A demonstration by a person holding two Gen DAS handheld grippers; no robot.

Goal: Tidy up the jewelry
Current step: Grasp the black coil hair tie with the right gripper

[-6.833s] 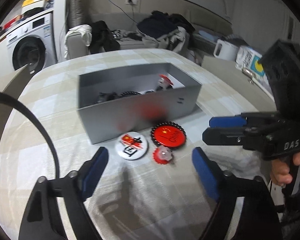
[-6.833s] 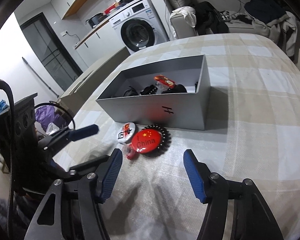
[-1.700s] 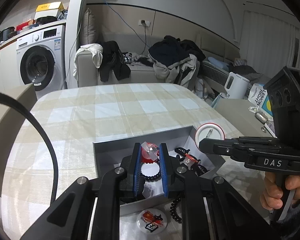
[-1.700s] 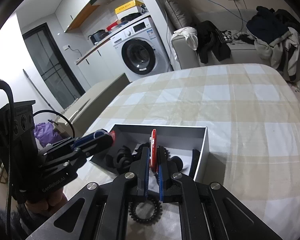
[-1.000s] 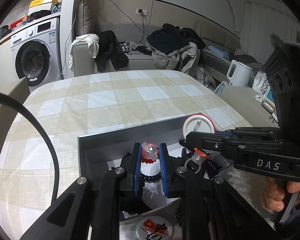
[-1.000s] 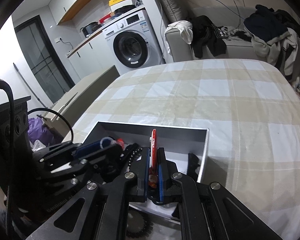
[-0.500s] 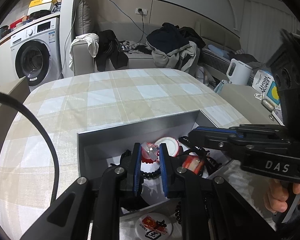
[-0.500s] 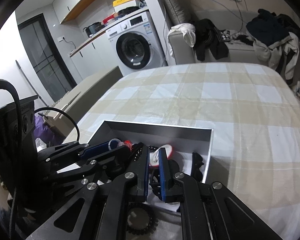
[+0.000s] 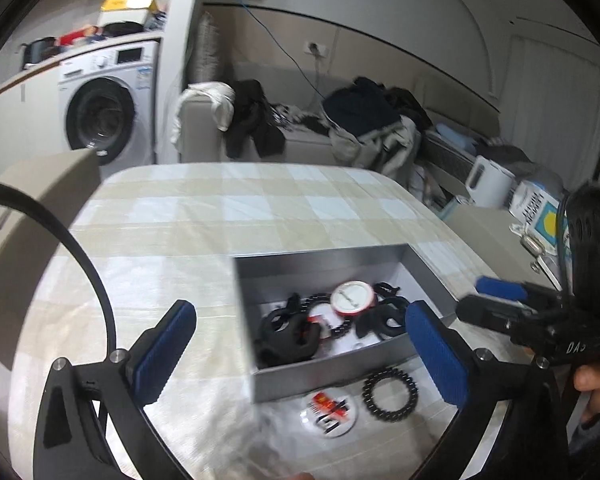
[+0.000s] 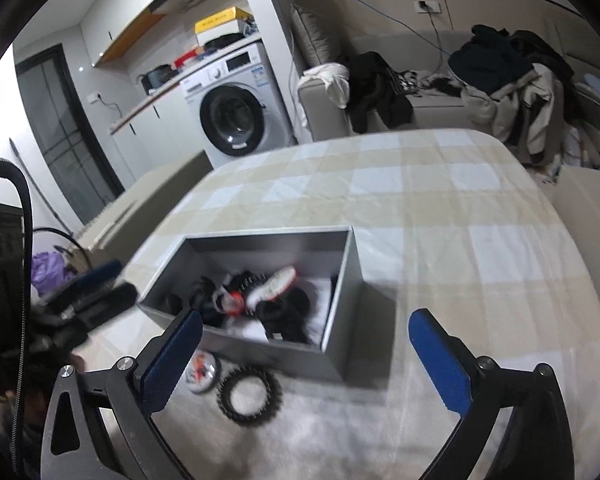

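Both the left tongs (image 9: 300, 344) and the right tongs (image 10: 306, 354) are opening, spread wide, nothing between them. On the checked counter (image 9: 220, 216) the grey box (image 9: 332, 376) holds what looks like a red-rimmed badge (image 9: 353, 298) among dark pieces. A black beaded bracelet (image 9: 390, 394) and white badge (image 9: 331, 408) lie just before it.

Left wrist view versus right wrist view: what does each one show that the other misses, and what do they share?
Only the left wrist view shows the white kettle and the right tool, its jaws opening with nothing between them. Only the right wrist view shows the dark door and the left tool, likewise opening and empty. Both show the grey box of jewelry, the black beaded bracelet and round badge lying before it, and the washing machine.
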